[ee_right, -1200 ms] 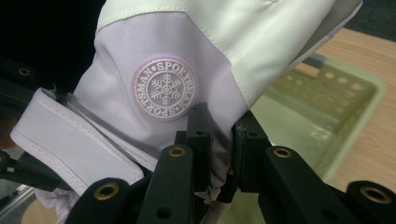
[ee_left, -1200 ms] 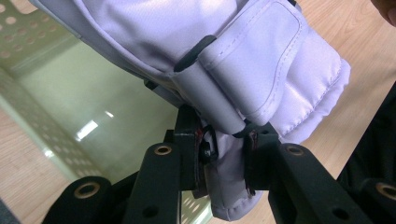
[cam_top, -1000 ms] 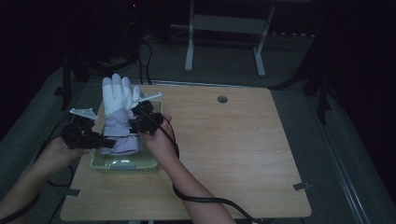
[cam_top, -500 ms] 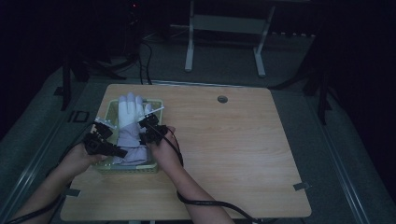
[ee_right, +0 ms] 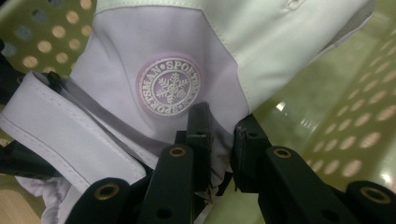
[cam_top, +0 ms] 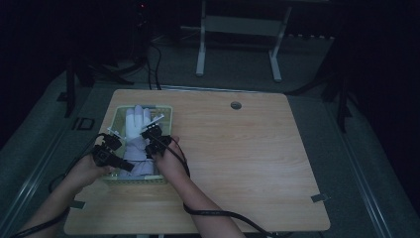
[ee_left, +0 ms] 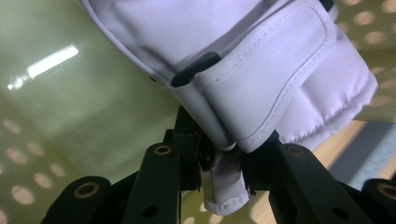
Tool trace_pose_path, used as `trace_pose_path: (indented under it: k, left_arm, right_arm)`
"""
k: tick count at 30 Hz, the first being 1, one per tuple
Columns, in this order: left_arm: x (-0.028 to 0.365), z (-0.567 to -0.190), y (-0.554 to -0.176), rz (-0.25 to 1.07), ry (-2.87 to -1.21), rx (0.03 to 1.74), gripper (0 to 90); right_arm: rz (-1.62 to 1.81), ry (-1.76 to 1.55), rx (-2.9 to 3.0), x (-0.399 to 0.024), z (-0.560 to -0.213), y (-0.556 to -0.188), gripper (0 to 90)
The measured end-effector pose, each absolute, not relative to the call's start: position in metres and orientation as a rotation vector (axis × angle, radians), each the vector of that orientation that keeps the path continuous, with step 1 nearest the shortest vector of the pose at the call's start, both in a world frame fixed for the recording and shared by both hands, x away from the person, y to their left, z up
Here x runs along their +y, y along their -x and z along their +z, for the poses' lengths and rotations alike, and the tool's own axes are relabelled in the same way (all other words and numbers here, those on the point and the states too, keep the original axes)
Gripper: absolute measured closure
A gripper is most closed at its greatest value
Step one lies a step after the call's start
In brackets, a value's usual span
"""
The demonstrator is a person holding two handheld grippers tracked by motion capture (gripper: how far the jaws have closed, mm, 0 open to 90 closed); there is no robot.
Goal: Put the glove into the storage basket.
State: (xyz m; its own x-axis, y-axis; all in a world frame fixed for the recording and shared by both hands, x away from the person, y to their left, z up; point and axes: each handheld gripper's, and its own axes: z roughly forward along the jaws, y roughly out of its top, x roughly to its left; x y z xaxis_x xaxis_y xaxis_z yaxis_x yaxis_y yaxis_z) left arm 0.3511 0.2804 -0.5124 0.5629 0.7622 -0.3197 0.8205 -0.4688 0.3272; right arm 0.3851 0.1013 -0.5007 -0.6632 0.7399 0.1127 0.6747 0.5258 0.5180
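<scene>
We hold a padded white and pale-lilac winter glove (cam_top: 136, 135) by its cuff end, and it lies inside a pale green perforated plastic basket (cam_top: 167, 110) that sits at the near-left part of the light wooden tabletop (cam_top: 257, 148). The relation that matters is the glove's long axis: in the high view it runs away from us, with the white fingers pointing to the far end of the basket and the lilac cuff at the near end, between our two hands. Both grippers therefore sit at the same end of the glove, one on each side of the cuff, and neither is near the fingers. Our left gripper (ee_left: 223, 161) is clamped on a small white tab of fabric at the cuff's edge, just under the stitched strap with its black fastener, as the left gripper view shows. Our right gripper (ee_right: 220, 154) is pinched on a fold of the lilac fabric just below the round snowflake badge (ee_right: 171, 87), with the basket's dotted wall close behind it. We judge that the glove already rests within the basket, so letting go calls for each gripper to part its jaws and draw back toward us along that axis. We cannot tell whether the cuff touches the basket floor.
</scene>
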Motion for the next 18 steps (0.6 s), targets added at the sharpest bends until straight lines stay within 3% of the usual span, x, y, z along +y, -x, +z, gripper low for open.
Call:
trace_pose_path:
  k: [6, 10, 18]
  left_arm:
    - [0.276, -0.519, -0.354, -0.188, -2.397, 1.327, 71.3]
    - [0.273, -0.52, -0.354, -0.169, -2.424, 1.327, 66.4]
    - [0.267, -0.516, -0.343, -0.037, -2.452, 1.317, 57.1]
  right_arm:
    - [0.731, -1.221, 2.663, 0.11, -0.511, -0.387, 79.1]
    - [0.711, -1.227, 2.668, 0.112, -0.512, -0.388, 78.7]
    - [0.748, -1.245, 2.653, 0.11, -0.51, -0.389, 63.5]
